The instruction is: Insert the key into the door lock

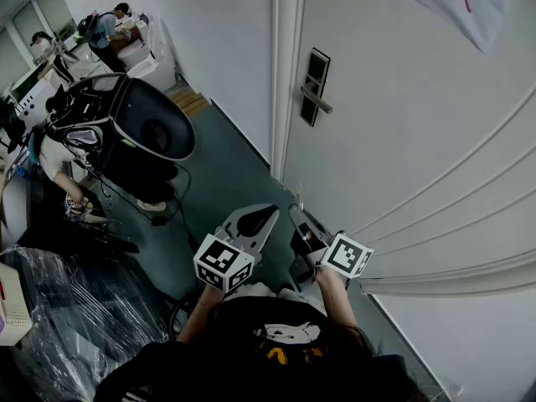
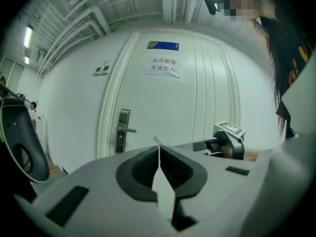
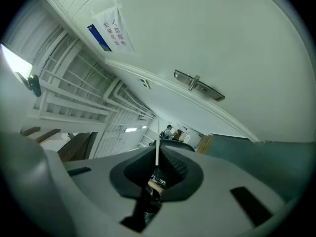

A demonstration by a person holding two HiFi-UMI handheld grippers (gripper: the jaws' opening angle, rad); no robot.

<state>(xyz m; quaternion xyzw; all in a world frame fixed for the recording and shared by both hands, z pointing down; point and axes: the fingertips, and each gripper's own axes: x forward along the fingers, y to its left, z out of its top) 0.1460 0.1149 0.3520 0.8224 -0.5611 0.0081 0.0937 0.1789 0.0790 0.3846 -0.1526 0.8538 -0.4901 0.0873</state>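
The left hand-held gripper (image 2: 158,149) is pinched on what looks like the key (image 2: 156,141) at mid-frame, the right hand-held gripper (image 3: 157,154) is closed too, and with the door lock (image 1: 314,86) well off at upper centre, that thin grip might let the key twist.

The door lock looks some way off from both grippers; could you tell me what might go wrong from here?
A thin sliver, seemingly the key, stands between the shut jaws of the right gripper; it could twist or slip on contact.
The door lock stands well off, and no keyhole shows on it, so the aim may miss.
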